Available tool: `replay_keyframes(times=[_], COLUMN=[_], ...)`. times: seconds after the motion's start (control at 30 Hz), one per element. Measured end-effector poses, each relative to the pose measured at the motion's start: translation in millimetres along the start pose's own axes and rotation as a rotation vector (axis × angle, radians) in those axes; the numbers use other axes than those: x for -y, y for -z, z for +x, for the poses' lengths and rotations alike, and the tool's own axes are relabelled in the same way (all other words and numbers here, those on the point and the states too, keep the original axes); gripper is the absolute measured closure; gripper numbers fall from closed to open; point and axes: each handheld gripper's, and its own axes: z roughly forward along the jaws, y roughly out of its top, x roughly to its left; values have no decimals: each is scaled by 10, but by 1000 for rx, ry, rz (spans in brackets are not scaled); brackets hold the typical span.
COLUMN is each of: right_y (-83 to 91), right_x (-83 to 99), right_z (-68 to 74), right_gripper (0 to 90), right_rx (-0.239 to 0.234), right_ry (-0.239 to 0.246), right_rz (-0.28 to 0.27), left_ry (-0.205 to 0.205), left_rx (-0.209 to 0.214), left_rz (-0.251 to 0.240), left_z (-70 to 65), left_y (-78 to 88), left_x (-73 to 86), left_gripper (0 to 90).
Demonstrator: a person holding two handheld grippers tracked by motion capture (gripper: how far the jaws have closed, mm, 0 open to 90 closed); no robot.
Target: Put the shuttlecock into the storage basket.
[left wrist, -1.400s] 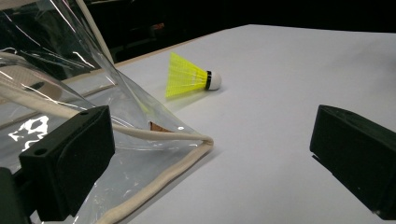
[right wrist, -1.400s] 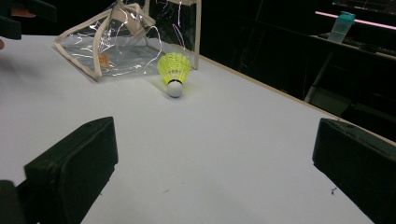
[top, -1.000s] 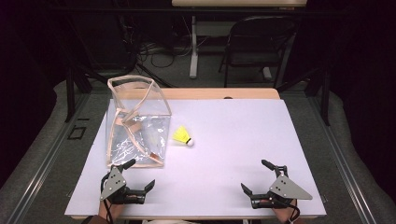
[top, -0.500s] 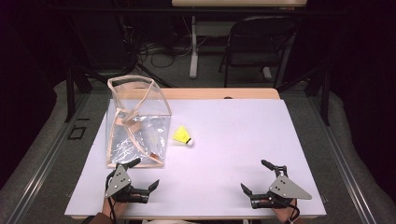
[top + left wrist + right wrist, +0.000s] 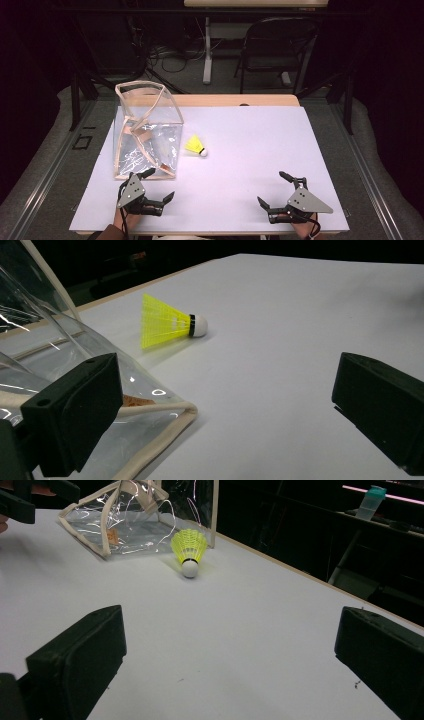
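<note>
A yellow shuttlecock (image 5: 195, 146) with a white cork tip lies on its side on the white table (image 5: 250, 135), just right of a clear plastic bag (image 5: 145, 135) with tan trim. The left gripper view shows the shuttlecock (image 5: 170, 322) beyond the bag's front corner (image 5: 165, 415); the right gripper view shows the shuttlecock (image 5: 188, 550) with the bag (image 5: 125, 520) behind it. My left gripper (image 5: 152, 187) stands open at the bag's near edge, nothing between its jaws. My right gripper (image 5: 277, 190) rests open and holds nothing near the front right edge.
A folding chair (image 5: 272, 45) and a desk leg with cables (image 5: 207, 50) stand on the floor beyond the table's far wooden edge (image 5: 240, 100). In the right gripper view a bottle (image 5: 372, 500) sits on a shelf to the right.
My left gripper has shifted slightly right and forward along the bag's near edge. The right gripper, bag and shuttlecock have stayed where they were.
</note>
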Motion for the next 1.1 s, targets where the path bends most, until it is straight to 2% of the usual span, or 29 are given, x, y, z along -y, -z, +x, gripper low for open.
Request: replay_keyframes(times=[0.3, 0.73, 1.1], right_y=[-7, -13, -12], right_x=[2, 4, 6], right_z=[1, 0, 0], right_gripper=[0, 0, 0], right_rx=[-3, -2, -1], right_ry=[0, 2, 3], right_rz=[5, 10, 13], left_ry=[16, 16, -1], left_rx=[26, 52, 65], left_rz=[18, 45, 52], left_z=[7, 15, 32], left_y=[-75, -182, -277], left_x=[-32, -92, -223], left_gripper=[0, 0, 0])
